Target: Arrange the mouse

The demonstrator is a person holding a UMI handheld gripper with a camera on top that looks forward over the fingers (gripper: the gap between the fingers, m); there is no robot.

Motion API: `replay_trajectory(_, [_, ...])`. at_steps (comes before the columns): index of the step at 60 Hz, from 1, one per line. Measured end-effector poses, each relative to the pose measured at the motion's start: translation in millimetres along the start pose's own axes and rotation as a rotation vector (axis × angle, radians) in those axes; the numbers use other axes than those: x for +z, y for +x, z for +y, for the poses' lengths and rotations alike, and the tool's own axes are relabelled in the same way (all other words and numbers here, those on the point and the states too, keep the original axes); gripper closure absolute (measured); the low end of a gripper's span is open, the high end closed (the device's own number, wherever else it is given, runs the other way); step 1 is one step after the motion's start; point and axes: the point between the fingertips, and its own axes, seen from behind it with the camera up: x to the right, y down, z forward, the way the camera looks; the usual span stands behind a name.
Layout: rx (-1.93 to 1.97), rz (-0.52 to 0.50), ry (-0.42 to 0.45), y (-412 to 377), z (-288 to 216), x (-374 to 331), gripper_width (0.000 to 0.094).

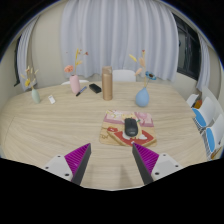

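Magenta-padded gripper (113, 160): fingers stood apart, holding nothing.
Mouse (130, 126): black, lay on the bench (60, 125) just ahead, on a pinkish mat (131, 131) whose details were unclear.

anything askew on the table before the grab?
Mouse sits on a pink pad that lies skewed to the table edge, with loose pink items beside it. Gripper is open, short of the mouse. Nothing spilled or damaged.

wooden table (60, 125), pink mat (118, 130), blue vase (143, 98), cylinder (107, 83)
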Motion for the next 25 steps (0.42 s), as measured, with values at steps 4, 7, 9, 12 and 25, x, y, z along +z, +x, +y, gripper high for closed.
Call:
replay_trajectory(4, [-0.011, -0.002, -0.003, -8, 10, -14, 0.0089])
replay_trajectory(7, [-0.018, 0.001, -0.006, -13, 17, -23, 0.0087])
replay_trajectory(9, [-0.018, 0.0, -0.009, -16, 20, -27, 0.0087])
replay_trajectory(12, [-0.008, -0.01, -0.015, -23, 25, -31, 0.0088])
replay_trajectory(25, [-0.017, 0.001, -0.024, -35, 38, -39, 0.0088])
